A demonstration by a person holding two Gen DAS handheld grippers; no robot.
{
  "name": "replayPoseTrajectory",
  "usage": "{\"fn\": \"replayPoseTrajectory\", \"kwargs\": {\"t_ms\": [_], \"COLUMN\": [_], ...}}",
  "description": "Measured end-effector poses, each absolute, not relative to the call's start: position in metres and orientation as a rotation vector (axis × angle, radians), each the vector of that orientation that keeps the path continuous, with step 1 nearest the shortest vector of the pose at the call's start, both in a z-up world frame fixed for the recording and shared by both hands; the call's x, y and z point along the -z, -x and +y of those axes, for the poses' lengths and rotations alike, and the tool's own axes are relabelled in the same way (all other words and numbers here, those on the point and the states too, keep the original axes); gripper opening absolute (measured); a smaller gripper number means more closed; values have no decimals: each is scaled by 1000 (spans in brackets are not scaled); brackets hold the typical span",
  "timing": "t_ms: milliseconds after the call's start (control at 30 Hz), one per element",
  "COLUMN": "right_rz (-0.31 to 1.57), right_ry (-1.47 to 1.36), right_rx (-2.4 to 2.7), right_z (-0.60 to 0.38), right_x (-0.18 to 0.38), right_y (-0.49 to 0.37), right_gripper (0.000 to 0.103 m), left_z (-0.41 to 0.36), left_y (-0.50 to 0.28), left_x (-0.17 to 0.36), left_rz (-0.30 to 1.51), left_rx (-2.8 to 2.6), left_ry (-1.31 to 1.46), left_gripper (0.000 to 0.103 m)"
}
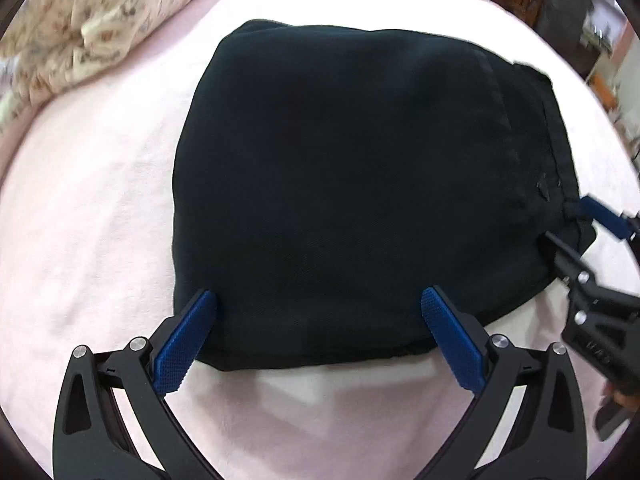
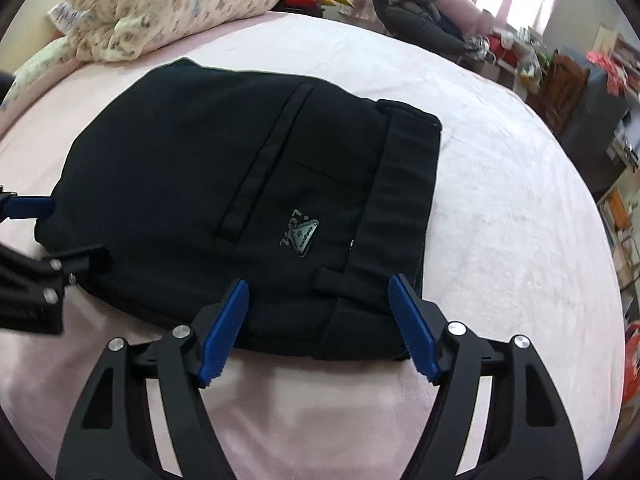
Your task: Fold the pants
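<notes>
Black pants [image 1: 352, 184] lie folded into a compact rectangle on a pink bed sheet [image 1: 92, 208]. In the right wrist view the pants [image 2: 192, 184] show a back pocket, a metal logo badge [image 2: 303, 236] and the waistband [image 2: 400, 200] on the right side. My left gripper [image 1: 318, 300] is open, its blue fingertips over the near edge of the pants, holding nothing. My right gripper [image 2: 318, 286] is open over the near waistband corner, holding nothing. The right gripper also shows in the left wrist view [image 1: 576, 224] at the pants' right edge.
A floral pillow or quilt [image 1: 88, 20] lies at the far left of the bed, also in the right wrist view [image 2: 168, 4]. Dark clothes [image 2: 412, 16] and cluttered furniture [image 2: 576, 92] stand beyond the bed's far right. The pink sheet extends around the pants.
</notes>
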State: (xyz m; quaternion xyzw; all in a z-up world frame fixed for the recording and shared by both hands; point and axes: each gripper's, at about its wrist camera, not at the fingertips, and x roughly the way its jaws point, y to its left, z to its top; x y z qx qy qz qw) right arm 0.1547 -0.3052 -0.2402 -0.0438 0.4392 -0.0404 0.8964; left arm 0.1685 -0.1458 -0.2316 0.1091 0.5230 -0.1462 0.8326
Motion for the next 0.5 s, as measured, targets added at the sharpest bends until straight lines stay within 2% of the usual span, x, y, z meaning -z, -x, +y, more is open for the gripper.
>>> {"fn": "replayPoseTrajectory", "kwargs": {"t_ms": [300,500], "right_rz": [792,922], "right_ry": [-119,-25], "right_rx": [70,48], "right_z": [-332,-317], "right_x": [199,232], "right_y": [-126,-134], "right_gripper": [73,75], "left_z": [-124,-125], "left_y": [-158,-151], "left_x": [198,218], "left_rz": [1028,1126], "left_rx": [308,300], "left_ry": [-220,-207], "left_gripper": [102,102]}}
